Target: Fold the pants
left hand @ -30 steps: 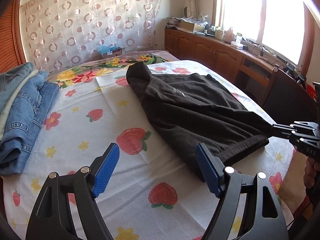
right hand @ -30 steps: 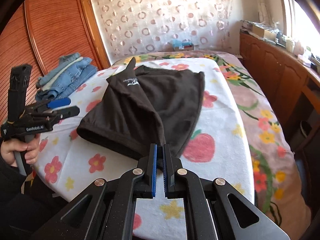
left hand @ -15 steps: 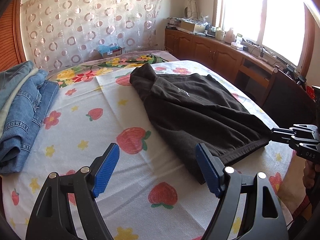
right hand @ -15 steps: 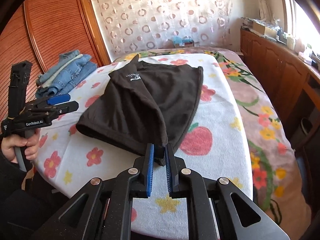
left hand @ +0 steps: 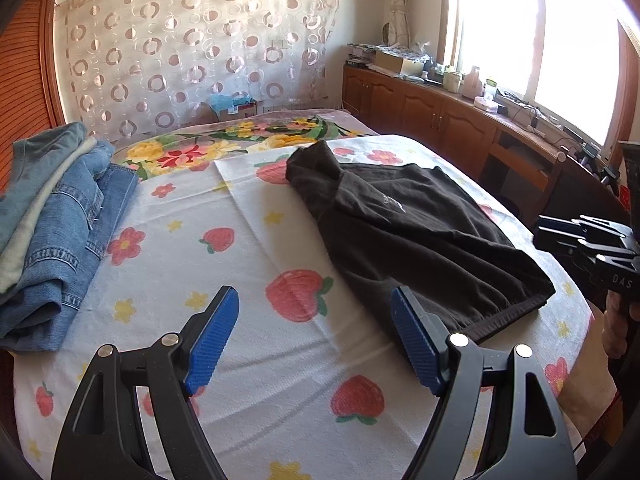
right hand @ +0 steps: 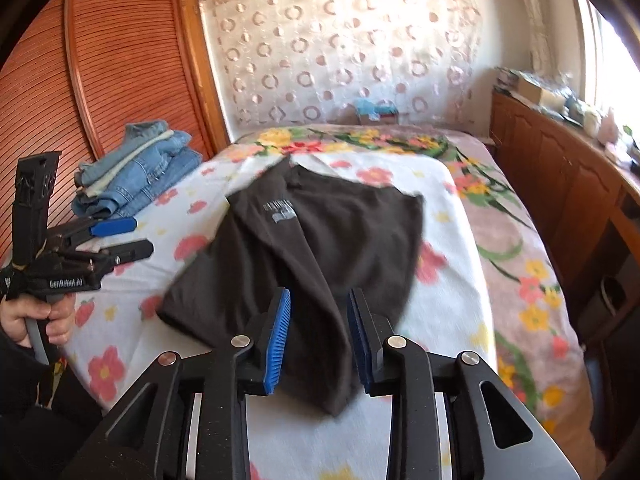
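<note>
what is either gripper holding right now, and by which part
Nothing. The right gripper is open over the black pants hem corner; the left gripper is open above the bedspread.

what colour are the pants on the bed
Dark brown, almost black, pants with a small pale logo; clearest in the left wrist view.

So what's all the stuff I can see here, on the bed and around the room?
Black pants: one, black with a small pale logo, lying on the strawberry cover toward the window side.
Folded jeans: one stack, blue denim with a pale layer, at the bed's edge by the wardrobe.
Strawberry cover: one, white with red strawberries and flowers, spread over the bed.
Curtain: one, sheer with ring pattern, on the back wall.
Cabinets: one row, brown wood, under the window, cluttered on top.
Wardrobe door: reddish slatted wood.
Left tongs: blue pads, open, empty.
Right tongs: blue pads, open over the pants' near edge.
</note>
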Available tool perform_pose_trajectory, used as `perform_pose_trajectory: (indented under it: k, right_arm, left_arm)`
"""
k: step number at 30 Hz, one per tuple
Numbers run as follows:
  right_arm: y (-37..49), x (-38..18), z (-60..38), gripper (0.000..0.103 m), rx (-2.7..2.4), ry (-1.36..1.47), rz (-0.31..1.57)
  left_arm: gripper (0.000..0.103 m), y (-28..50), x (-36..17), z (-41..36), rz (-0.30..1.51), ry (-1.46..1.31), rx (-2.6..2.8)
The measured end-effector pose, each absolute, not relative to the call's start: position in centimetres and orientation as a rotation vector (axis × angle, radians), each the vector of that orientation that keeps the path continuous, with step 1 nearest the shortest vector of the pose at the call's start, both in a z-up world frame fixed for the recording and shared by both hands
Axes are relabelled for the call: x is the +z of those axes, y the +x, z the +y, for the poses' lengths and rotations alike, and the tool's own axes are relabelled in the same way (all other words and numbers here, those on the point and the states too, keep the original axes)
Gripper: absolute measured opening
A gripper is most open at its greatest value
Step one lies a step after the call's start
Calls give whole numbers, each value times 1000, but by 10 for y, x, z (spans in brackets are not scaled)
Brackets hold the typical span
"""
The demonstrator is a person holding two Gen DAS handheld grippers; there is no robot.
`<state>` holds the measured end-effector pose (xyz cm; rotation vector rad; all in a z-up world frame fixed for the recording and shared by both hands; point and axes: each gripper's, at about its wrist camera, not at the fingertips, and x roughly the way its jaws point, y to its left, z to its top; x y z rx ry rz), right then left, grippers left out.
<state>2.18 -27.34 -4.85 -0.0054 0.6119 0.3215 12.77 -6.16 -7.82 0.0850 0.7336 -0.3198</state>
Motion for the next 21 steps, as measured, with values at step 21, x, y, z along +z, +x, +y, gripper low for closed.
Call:
perform_pose_trajectory:
  k: [21]
  right_arm:
    - [163, -61, -167, 30, 498, -94, 669]
  left_arm:
    - [79, 133, -74, -26, 715, 37, -268]
